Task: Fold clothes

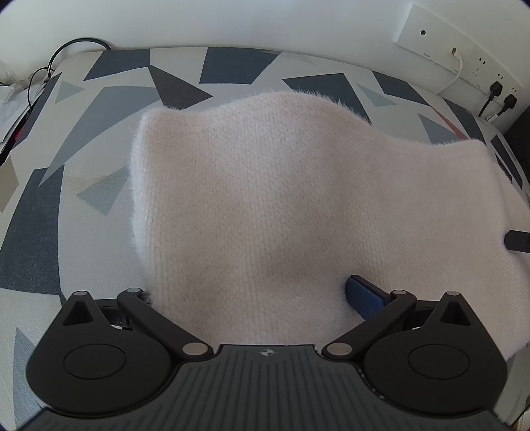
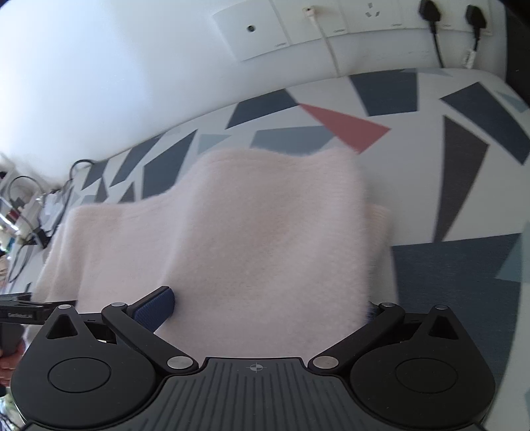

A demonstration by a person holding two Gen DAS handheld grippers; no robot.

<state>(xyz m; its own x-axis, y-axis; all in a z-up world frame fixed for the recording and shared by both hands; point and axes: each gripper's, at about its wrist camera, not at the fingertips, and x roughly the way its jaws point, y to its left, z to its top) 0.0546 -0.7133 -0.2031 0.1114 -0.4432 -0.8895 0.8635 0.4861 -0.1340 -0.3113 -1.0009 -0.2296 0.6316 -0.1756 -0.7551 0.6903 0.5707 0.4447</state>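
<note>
A fluffy pale pink knitted sweater (image 1: 265,199) lies on a table cover (image 1: 82,109) patterned with grey and dark blue shapes. My left gripper (image 1: 255,291) stands wide open at its near edge. The knit covers the gap and the left finger, and only the right blue pad (image 1: 364,298) shows. In the right wrist view the sweater (image 2: 265,238) is blurred and fills the middle. My right gripper (image 2: 263,305) is also wide open, with its left blue pad (image 2: 155,308) against the knit and its right finger hidden by fluff. The left gripper's body (image 2: 20,313) shows at the left edge.
A white wall runs behind the table with a socket strip and black plugs (image 1: 497,89) (image 2: 430,13) at the right. Cables and clutter (image 1: 33,92) (image 2: 29,215) sit at the left end. A dark part of the right gripper (image 1: 516,240) pokes in at the right edge.
</note>
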